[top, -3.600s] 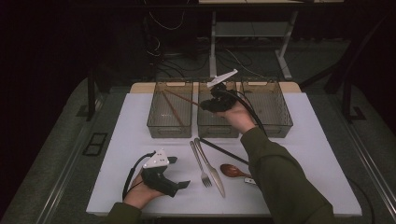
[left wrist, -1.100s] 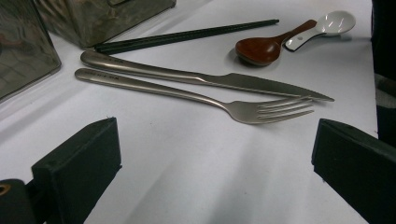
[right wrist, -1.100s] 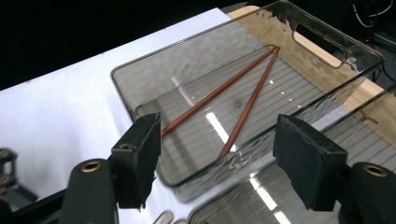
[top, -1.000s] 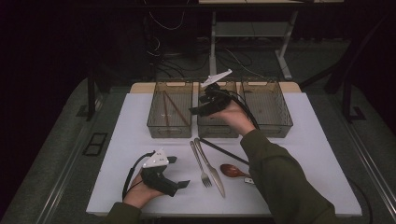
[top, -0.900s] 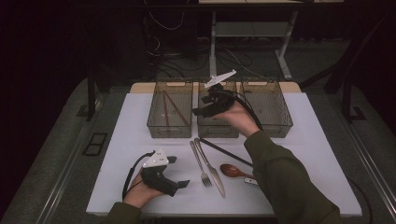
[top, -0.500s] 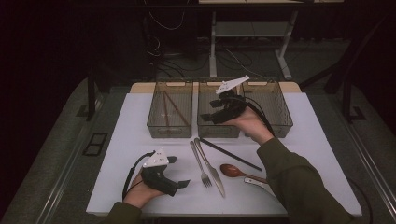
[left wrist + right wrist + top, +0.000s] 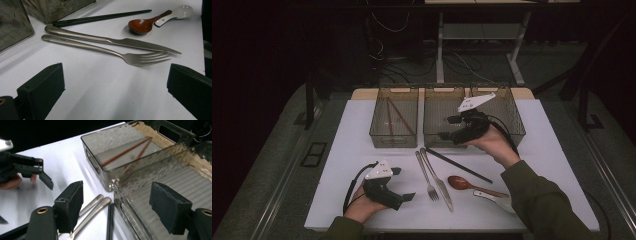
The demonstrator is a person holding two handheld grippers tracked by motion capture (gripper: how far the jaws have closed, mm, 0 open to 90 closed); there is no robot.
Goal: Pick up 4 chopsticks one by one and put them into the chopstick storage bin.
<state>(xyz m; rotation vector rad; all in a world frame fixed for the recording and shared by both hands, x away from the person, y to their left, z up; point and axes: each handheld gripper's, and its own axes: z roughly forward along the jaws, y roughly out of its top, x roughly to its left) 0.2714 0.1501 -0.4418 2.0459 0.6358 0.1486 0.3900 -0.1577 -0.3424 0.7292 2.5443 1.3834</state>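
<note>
Starting at the left, the left gripper [image 7: 404, 197] rests on the white table [image 7: 337, 165] with its jaws spread wide and nothing between them, and its own view looks straight across at the fork [image 7: 107, 50] and the knife [image 7: 112, 41] lying side by side, untouched. Above it, the left bin [image 7: 394, 125] already holds a pair of brown chopsticks [image 7: 397, 116] leaning across its floor, so that part of the sorting looks done. Moving to the middle, the middle bin [image 7: 443, 120] sits empty, and over its front edge hangs the right gripper [image 7: 446, 135], jaws parted and carrying nothing; they have just been opening, with no item between them. Just below it the black chopsticks [image 7: 459, 165] lie on the table beside the cutlery. Further right, the brown spoon [image 7: 464, 183] and the white spoon [image 7: 494, 199] wait near the person's sleeve, and the right bin [image 7: 507, 112] stands empty. By my reckoning one set is away and five pieces remain, with the black chopsticks the likely next pick
</note>
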